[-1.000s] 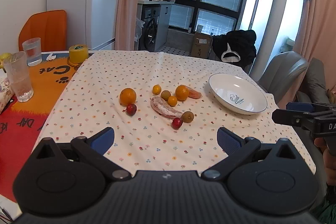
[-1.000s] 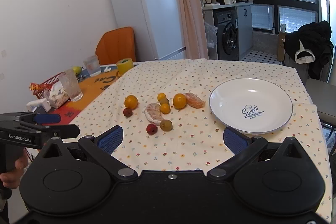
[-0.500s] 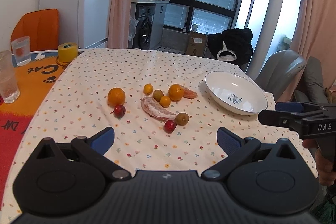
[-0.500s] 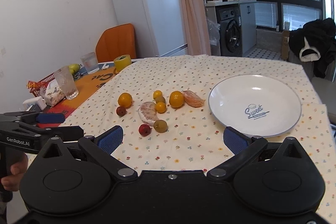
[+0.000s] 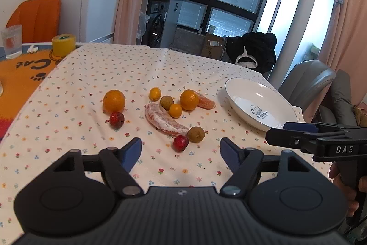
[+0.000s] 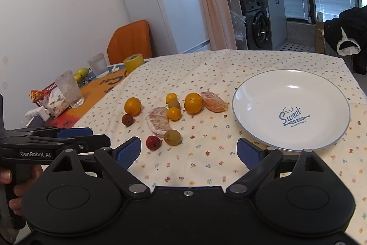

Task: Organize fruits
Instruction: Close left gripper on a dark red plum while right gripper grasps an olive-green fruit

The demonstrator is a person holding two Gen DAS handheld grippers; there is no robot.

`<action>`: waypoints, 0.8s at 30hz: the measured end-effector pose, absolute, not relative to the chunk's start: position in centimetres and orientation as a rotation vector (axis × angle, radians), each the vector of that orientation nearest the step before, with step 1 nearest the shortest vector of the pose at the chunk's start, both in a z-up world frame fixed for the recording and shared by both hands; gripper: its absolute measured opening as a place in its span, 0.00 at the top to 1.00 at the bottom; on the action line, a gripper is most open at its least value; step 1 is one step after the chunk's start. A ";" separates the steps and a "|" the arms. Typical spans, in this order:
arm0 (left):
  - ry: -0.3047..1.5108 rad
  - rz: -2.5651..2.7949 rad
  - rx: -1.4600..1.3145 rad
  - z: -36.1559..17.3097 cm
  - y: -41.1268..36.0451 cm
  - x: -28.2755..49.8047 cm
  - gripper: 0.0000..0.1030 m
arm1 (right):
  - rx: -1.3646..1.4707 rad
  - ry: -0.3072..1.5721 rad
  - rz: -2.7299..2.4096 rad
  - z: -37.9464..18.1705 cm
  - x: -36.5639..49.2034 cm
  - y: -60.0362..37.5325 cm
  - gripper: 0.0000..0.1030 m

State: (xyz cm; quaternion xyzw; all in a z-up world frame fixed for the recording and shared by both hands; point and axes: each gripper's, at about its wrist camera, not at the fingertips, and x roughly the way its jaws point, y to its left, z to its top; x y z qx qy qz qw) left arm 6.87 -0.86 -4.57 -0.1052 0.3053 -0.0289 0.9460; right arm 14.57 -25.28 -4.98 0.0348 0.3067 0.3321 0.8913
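Ahead of both sets of fingers, oranges, red berries and peeled citrus segments [image 5: 165, 119] are lying loose on the floral-cloth bench [image 6: 206, 75]. White round plate [image 6: 290, 110] is sitting right of them, empty. Left gripper [image 5: 180, 151] and right gripper [image 6: 188, 150] are hovering spread wide, gripping nothing.

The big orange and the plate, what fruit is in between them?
Between the big orange and the plate: kumquats, a peeled wedge, another orange, a segment. Right wrist view.
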 end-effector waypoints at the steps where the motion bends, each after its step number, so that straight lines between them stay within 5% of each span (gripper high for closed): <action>1: 0.625 -0.058 -0.216 -4.8 -0.9 7.1 0.32 | 0.075 0.641 0.693 -5.1 14.8 -25.2 0.12; 13: 0.693 -0.072 -0.232 -6.9 -1.3 10.9 0.50 | 0.075 0.714 0.753 -7.2 17.9 -23.4 0.22; 24: 0.745 -0.085 -0.244 -8.5 -1.6 13.6 0.58 | 0.099 0.768 0.794 -8.4 19.9 -22.8 0.43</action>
